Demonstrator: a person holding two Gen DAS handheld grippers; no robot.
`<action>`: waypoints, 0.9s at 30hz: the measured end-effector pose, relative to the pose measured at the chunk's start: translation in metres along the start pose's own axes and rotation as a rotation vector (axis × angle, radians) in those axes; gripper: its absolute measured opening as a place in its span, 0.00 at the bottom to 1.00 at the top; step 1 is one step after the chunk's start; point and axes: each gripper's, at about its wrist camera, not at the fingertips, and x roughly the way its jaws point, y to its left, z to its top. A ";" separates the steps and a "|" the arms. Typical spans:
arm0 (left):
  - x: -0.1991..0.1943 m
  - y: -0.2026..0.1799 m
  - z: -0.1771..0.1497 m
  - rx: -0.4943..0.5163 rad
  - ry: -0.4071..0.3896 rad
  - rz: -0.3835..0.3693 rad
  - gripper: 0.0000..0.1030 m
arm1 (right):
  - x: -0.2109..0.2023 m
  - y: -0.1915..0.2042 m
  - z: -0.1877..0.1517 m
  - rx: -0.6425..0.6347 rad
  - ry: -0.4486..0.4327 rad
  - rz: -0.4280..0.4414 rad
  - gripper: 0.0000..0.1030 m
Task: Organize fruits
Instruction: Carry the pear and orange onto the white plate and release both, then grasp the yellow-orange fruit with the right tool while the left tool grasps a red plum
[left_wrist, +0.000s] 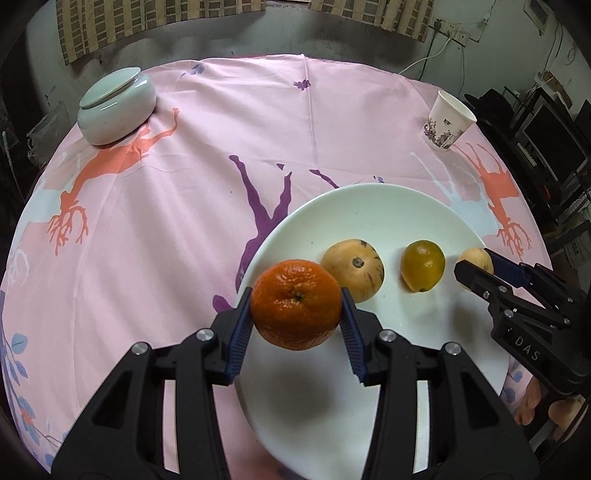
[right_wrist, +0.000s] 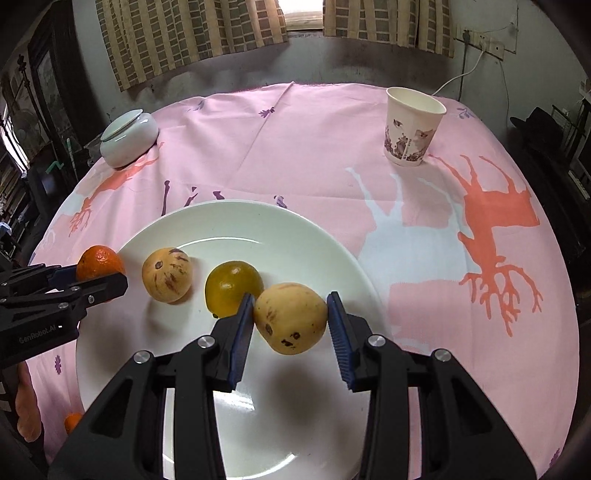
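My left gripper (left_wrist: 295, 308) is shut on an orange mandarin (left_wrist: 295, 302), held above the left rim of the white plate (left_wrist: 369, 214); from the right wrist the same mandarin (right_wrist: 99, 264) shows at the plate's left edge. My right gripper (right_wrist: 290, 317) is shut on a pale yellow streaked fruit (right_wrist: 290, 317), held over the plate (right_wrist: 258, 225); the left wrist sees that gripper (left_wrist: 476, 266) at the right. On the plate lie another streaked yellow fruit (left_wrist: 352, 269) (right_wrist: 167, 275) and a dark yellow-green fruit (left_wrist: 423, 266) (right_wrist: 231, 288).
A pale green lidded bowl (left_wrist: 116, 107) (right_wrist: 129, 138) stands at the far left of the pink cloth-covered table. A patterned paper cup (left_wrist: 447, 120) (right_wrist: 412, 125) stands at the far right. A small orange fruit (right_wrist: 72, 421) and a hand (right_wrist: 27, 413) show at the lower left.
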 end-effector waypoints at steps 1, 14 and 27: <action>0.001 -0.001 0.001 0.001 -0.001 0.001 0.44 | 0.001 0.000 0.001 -0.001 -0.001 -0.001 0.39; -0.009 -0.006 0.007 0.002 -0.049 0.009 0.69 | -0.013 0.008 0.004 -0.083 -0.069 -0.088 0.68; -0.146 -0.008 -0.130 0.109 -0.249 0.000 0.95 | -0.149 0.016 -0.136 -0.085 -0.091 0.017 0.76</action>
